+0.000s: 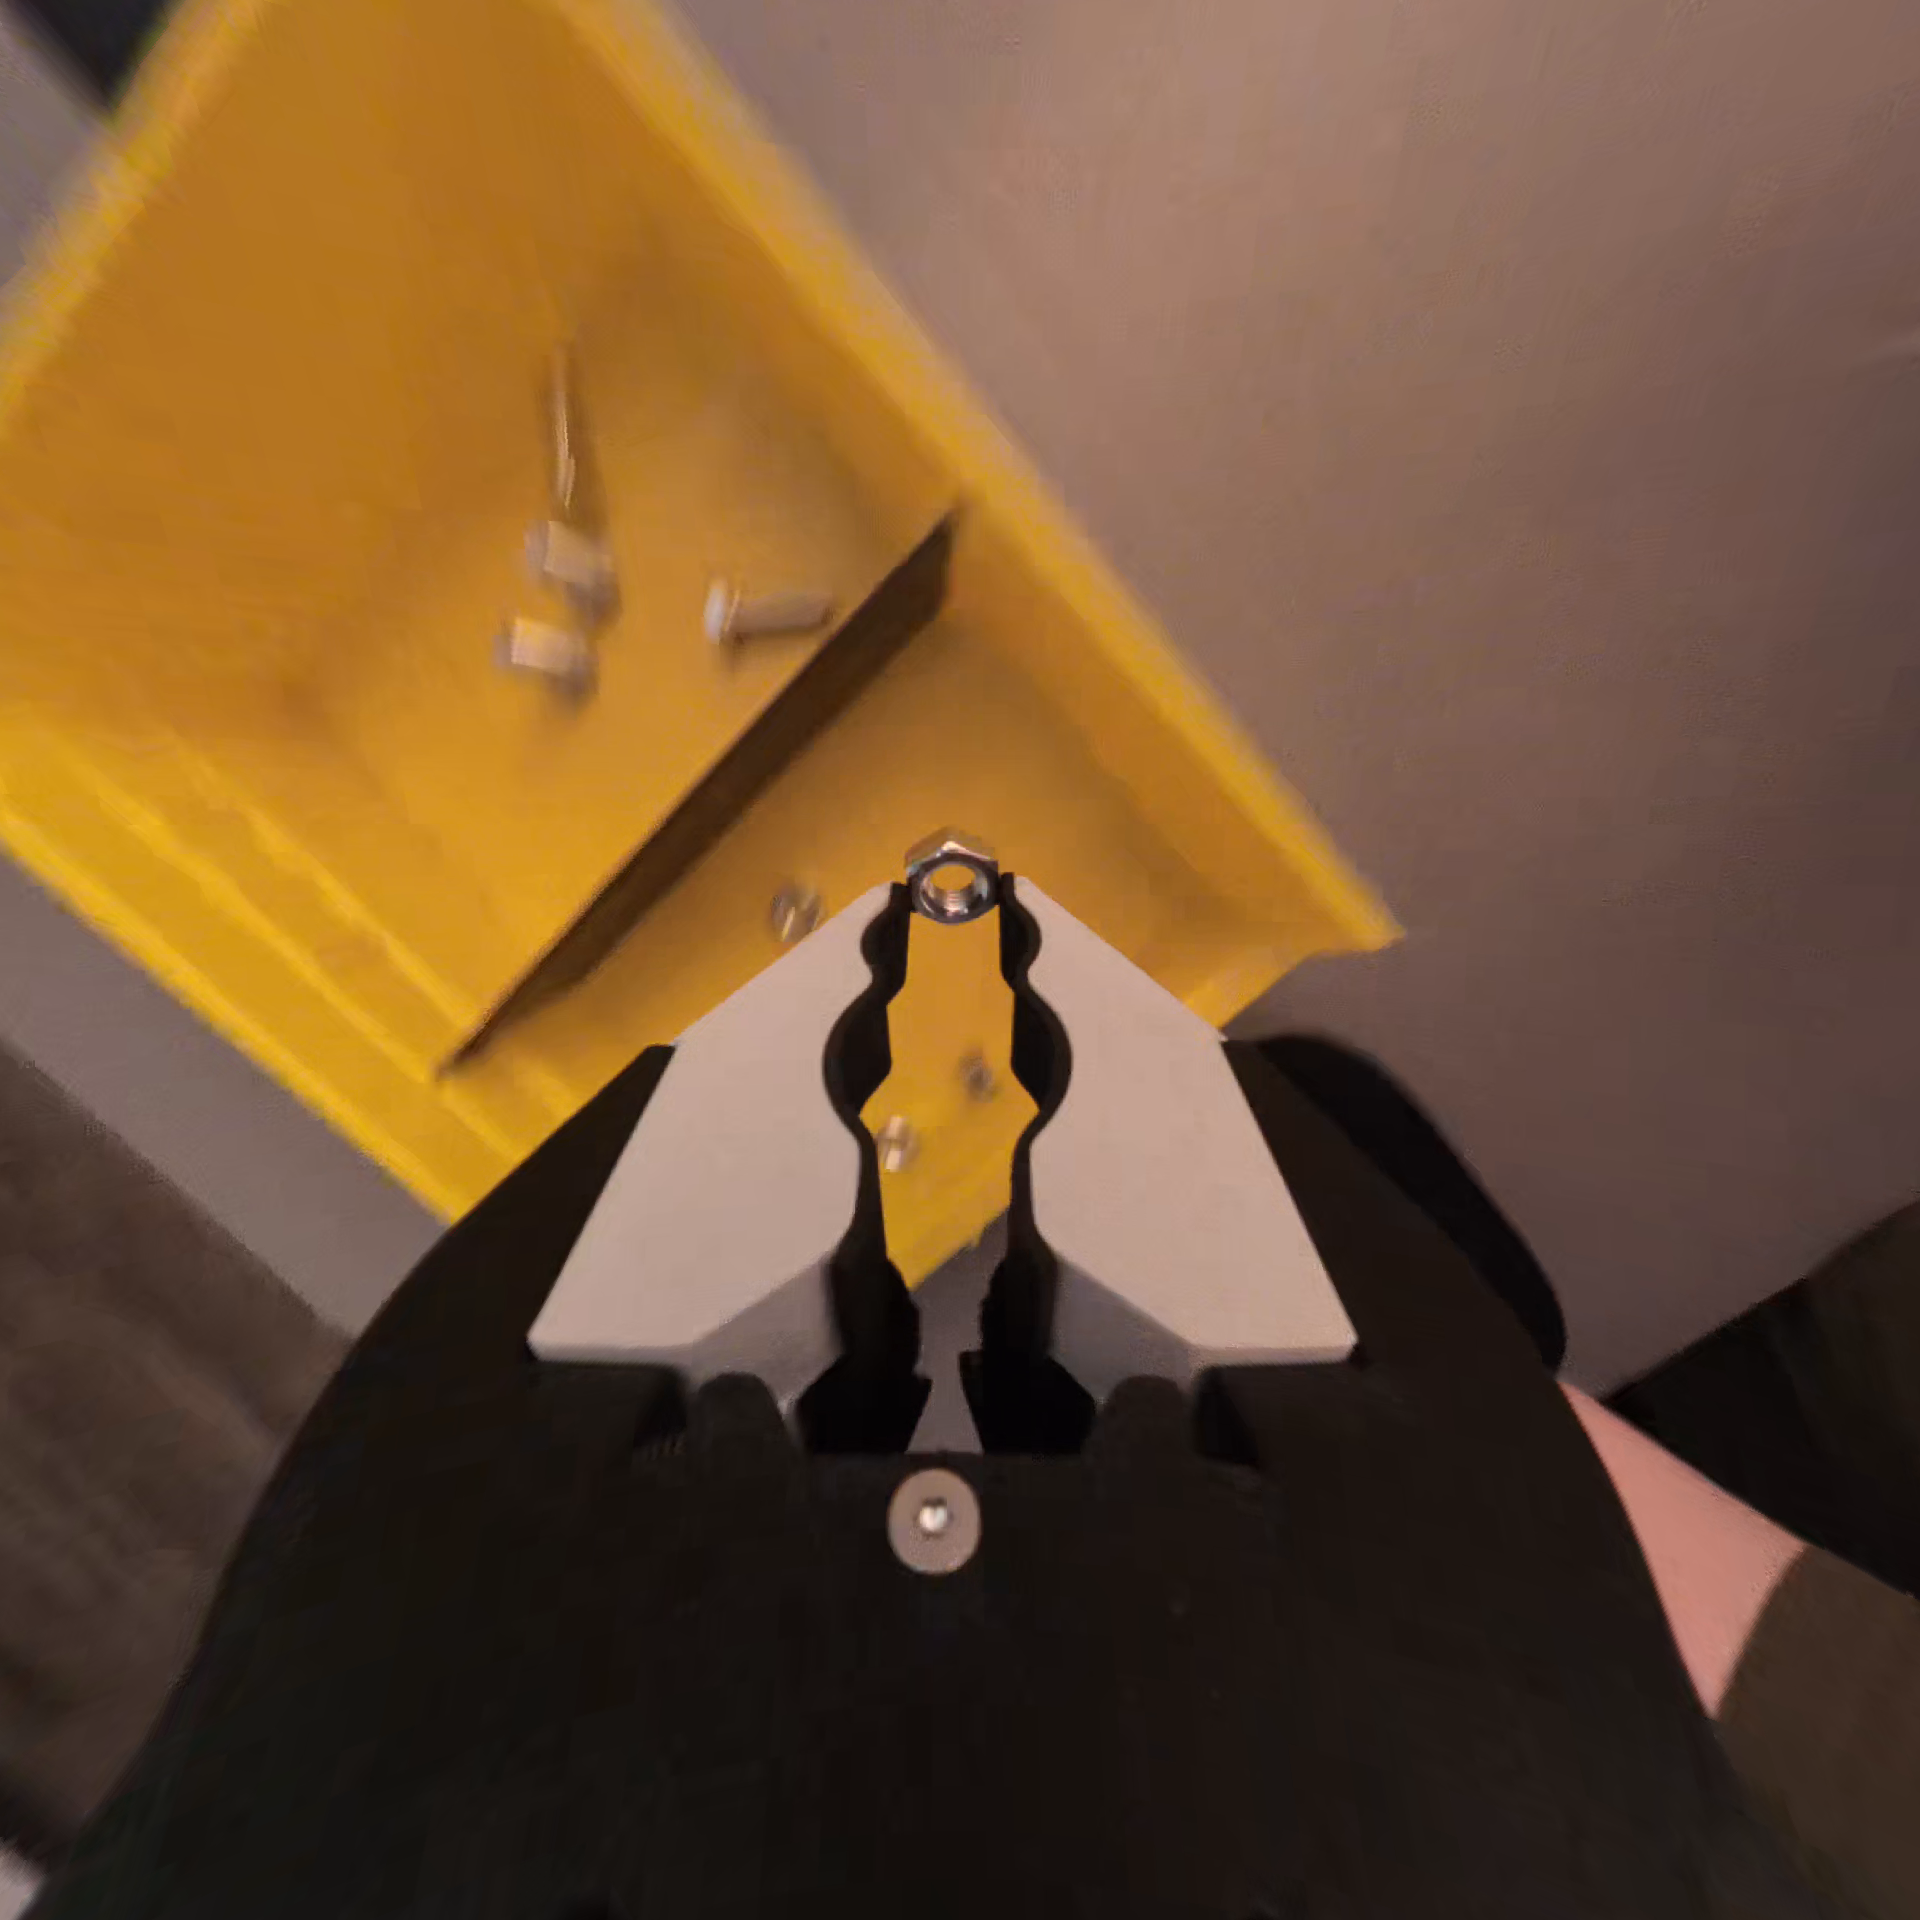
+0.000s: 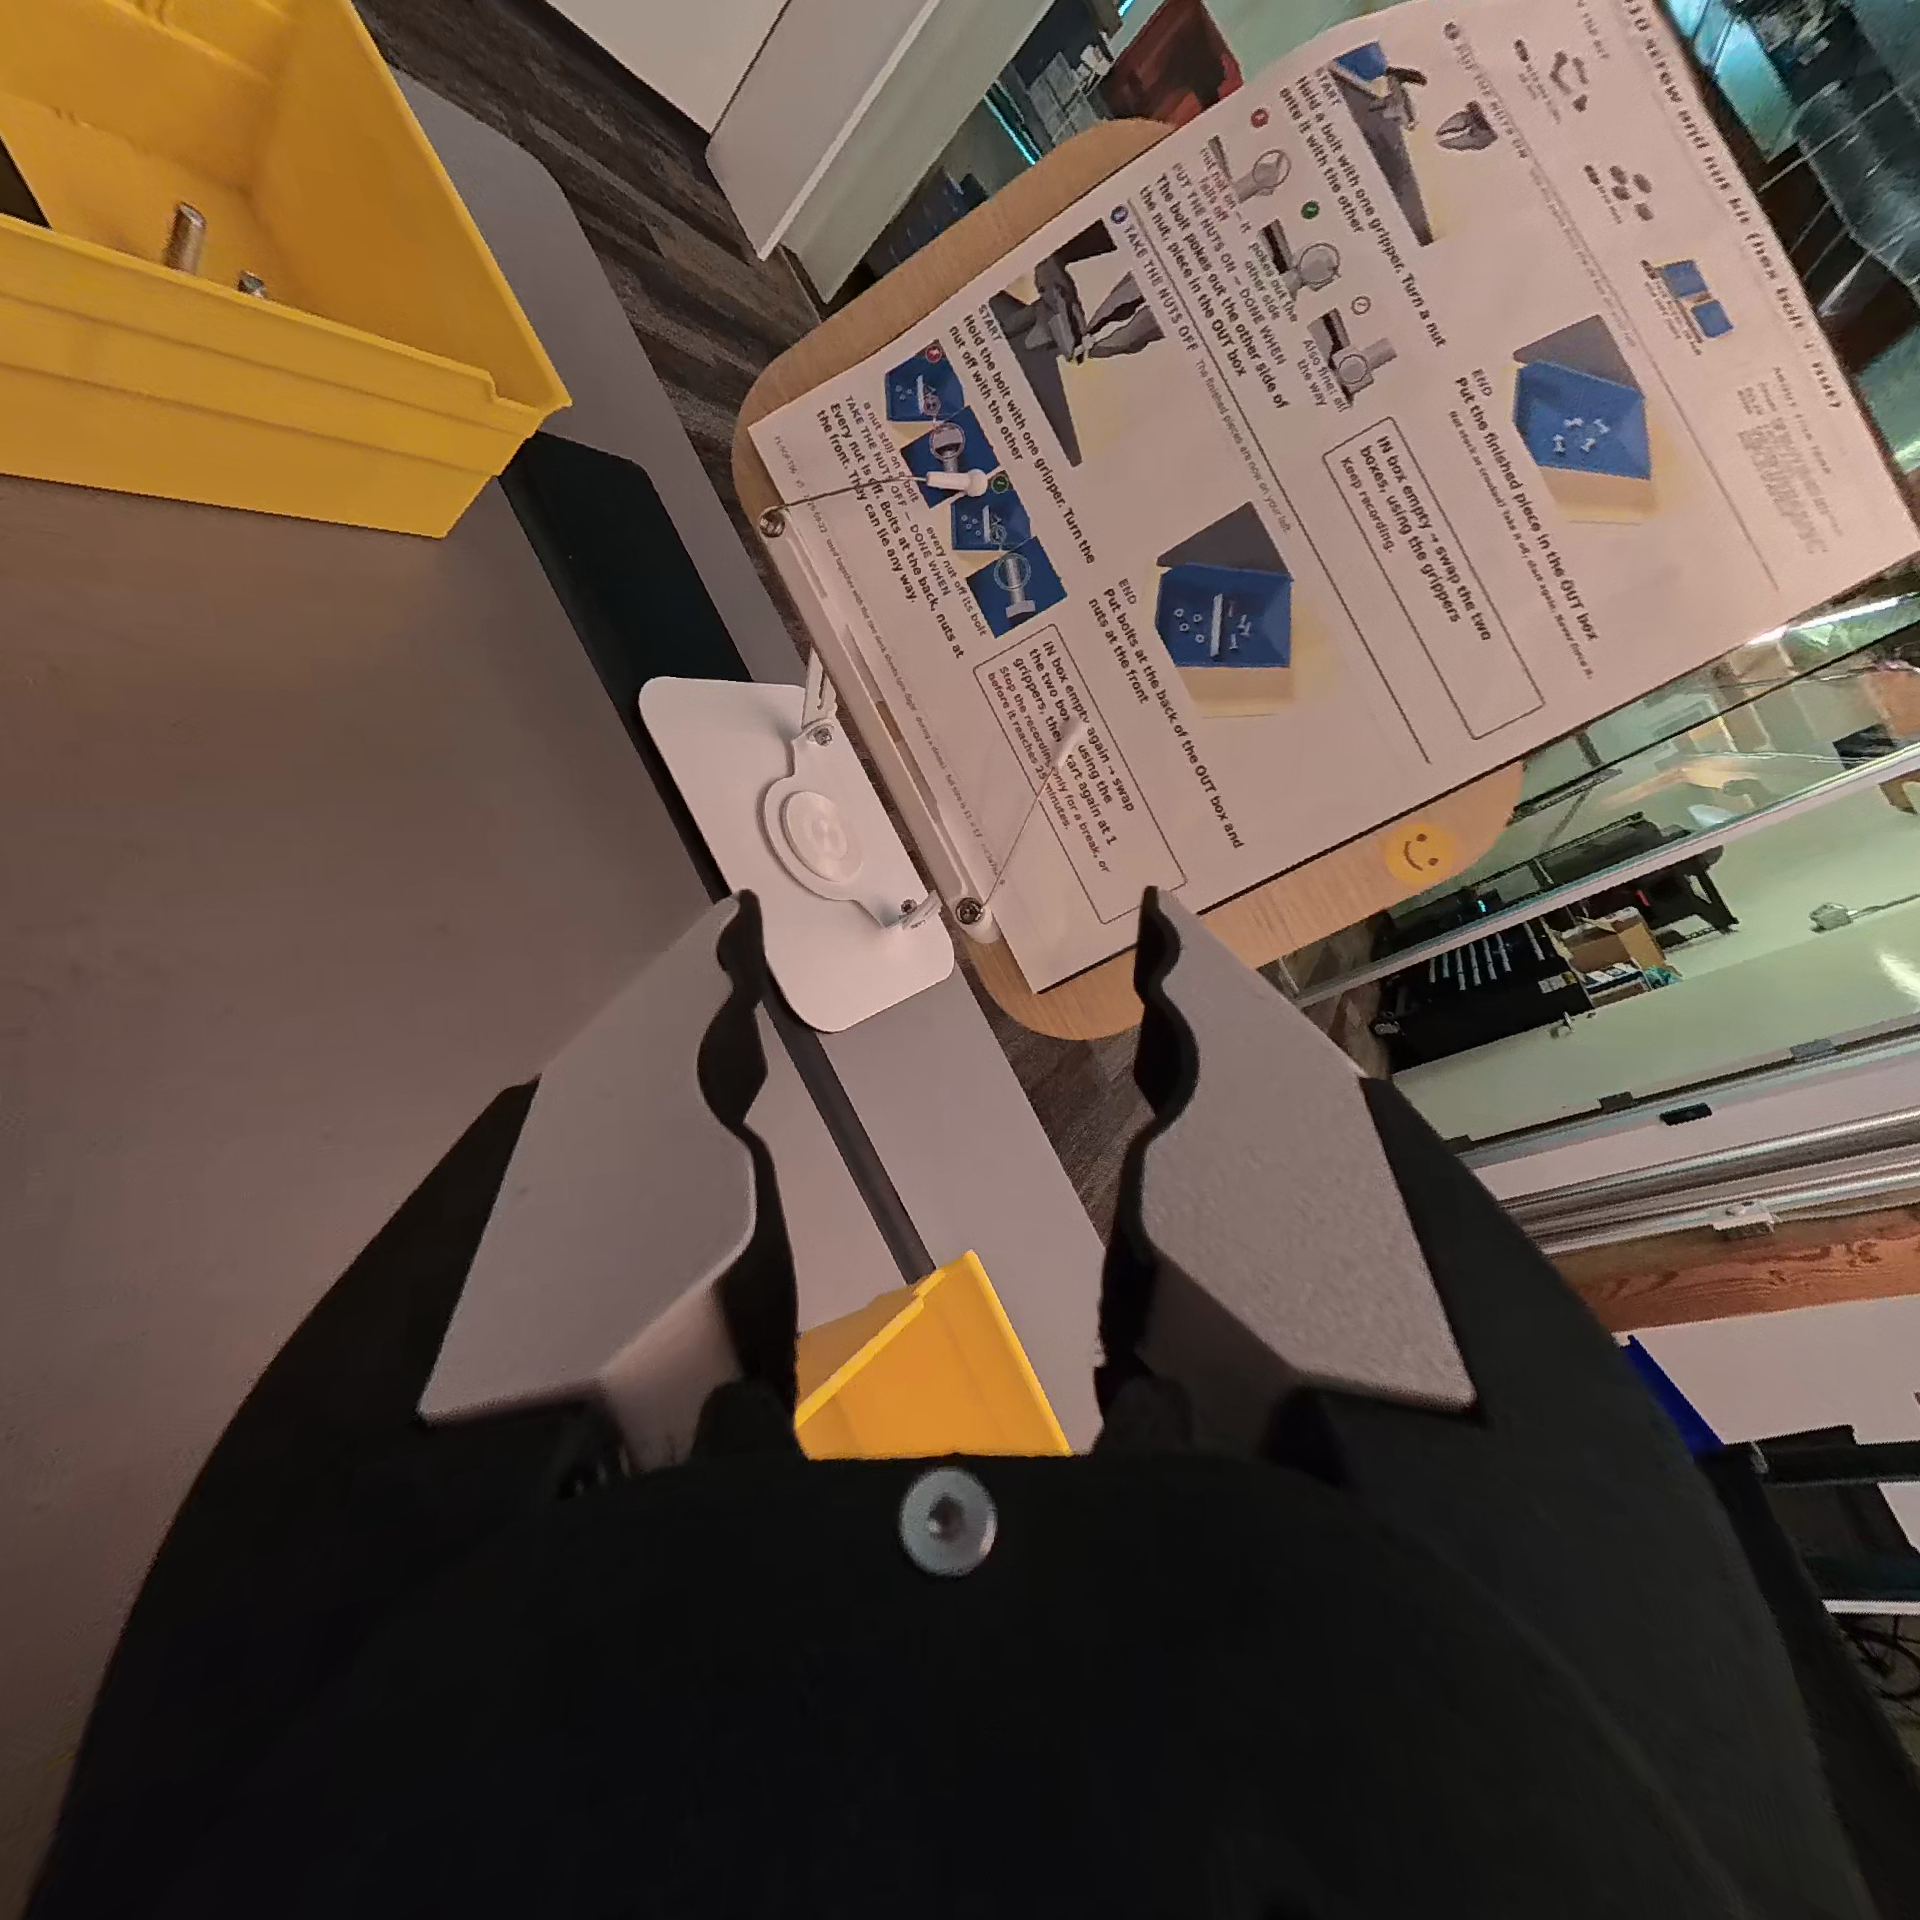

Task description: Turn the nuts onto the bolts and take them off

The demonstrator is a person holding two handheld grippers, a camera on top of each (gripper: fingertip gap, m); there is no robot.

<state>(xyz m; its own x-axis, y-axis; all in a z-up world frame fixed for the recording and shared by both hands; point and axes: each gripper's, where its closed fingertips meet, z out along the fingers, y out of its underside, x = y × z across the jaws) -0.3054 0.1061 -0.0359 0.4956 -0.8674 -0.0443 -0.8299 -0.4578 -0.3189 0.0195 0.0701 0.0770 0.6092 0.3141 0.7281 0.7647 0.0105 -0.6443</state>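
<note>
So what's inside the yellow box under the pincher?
Past the divider in the yellow box, blurry bolts; nearer, loose nuts. The left gripper, holding a nut, hides some floor.

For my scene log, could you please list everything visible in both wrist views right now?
Small steel hex nut: one, silver, pinched at the left gripper's tips.
Yellow plastic divided bin: one, under the left gripper.
Loose steel bolts: about four, blurred, in the bin's far compartment.
Loose nuts: about three, near compartment.
Second yellow bin: one, right view's upper left, two bolts inside.
Grey table: one.
Printed instruction sheet: one, on a wooden stand.
Left gripper: shut.
Right gripper: open, empty.
</note>
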